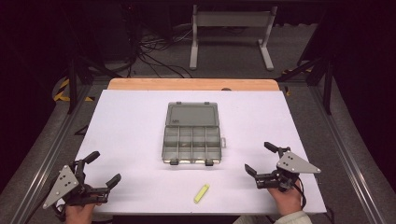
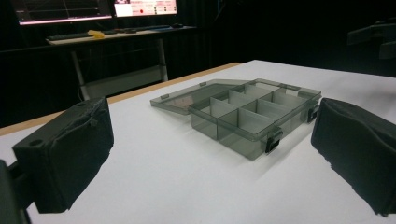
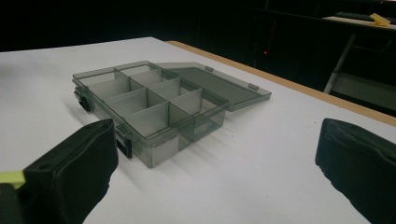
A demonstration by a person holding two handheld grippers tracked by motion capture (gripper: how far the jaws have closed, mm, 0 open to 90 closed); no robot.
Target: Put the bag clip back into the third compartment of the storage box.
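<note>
White table [image 1: 130, 121] carries a smoky clear compartment box [image 1: 192, 142] at its middle, lid laid flat open, with a small yellow-green piece [image 1: 201, 193] near the front edge. Left gripper [image 1: 103, 169] and right gripper [image 1: 259, 157] sit at the near corners, both with jaws spread wide and holding nothing.

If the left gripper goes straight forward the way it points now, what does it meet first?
Most likely the open compartment box: it lies ahead between the open jaws of the left gripper, its near latched corner first. Only bare white table lies between them, though depth is uncertain.
</note>
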